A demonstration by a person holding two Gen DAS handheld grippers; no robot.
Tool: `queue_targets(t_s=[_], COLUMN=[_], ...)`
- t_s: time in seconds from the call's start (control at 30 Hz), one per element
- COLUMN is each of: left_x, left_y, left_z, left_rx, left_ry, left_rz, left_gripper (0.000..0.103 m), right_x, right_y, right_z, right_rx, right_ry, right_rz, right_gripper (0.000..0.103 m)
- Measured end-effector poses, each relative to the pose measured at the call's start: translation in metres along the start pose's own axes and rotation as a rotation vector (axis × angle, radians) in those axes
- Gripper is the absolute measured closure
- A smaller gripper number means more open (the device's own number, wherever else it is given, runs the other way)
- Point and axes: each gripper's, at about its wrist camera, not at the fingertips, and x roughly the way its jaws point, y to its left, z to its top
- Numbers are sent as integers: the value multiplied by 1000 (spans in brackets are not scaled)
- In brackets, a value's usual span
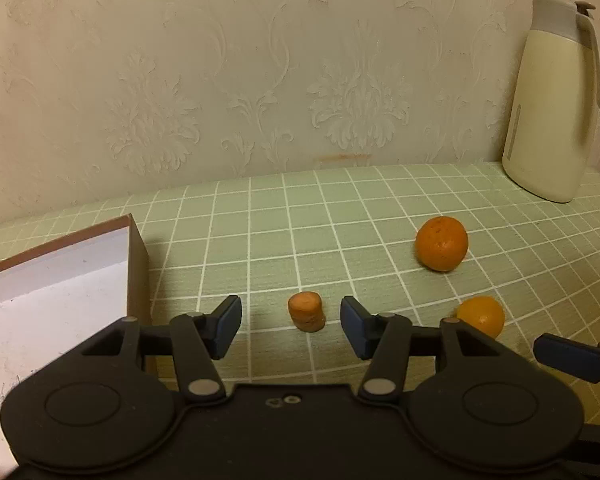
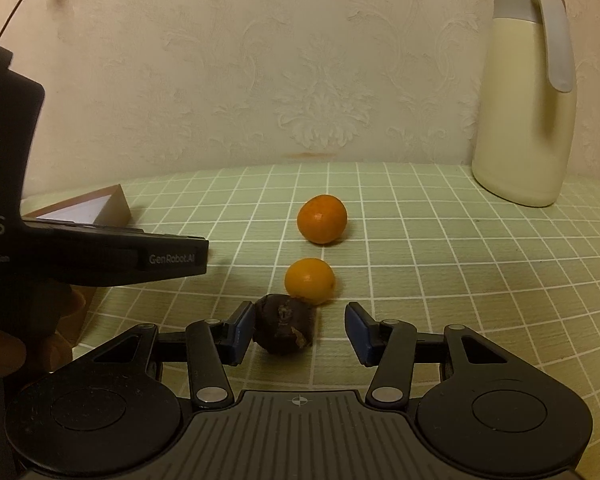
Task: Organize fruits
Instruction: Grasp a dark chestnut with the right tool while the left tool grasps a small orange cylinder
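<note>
Both grippers gape wide: left gripper frames a stubby orange chunk, right gripper a dark wrinkled fruit (touching its left pad), small orange citrus just behind.

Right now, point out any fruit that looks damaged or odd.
The dark fruit between the open right claw fingers looks shrivelled and blackened, with a torn patch of skin. The two oranges behind it look sound.

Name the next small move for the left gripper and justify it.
Probably ease the left gripper forward, then close on the carrot chunk: its jaws stand open on either side of the chunk, which sits slightly ahead of the fingertips, and the open box waits just to its left.
</note>
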Motion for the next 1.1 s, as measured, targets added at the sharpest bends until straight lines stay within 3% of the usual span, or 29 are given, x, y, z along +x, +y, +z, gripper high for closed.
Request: queue_targets(t_s=[0.3,0.37,0.67,1.1], left_x=[9,11,14,19], left_y=[-3,-3,-2,-7], left_z=[-1,-1,0,0], left_rx=[4,3,-2,-4], left_ry=[17,20,26,35], left_rz=[-1,-1,-3,-6], left_gripper=[61,62,62,76], right_x=[10,14,17,20], right_y=[4,5,7,5], right_z=[2,2,1,-5], right_rx=[2,4,-16,-25], right_ry=[19,29,27,51], right_rz=[21,28,10,13], right_gripper=[53,65,64,64])
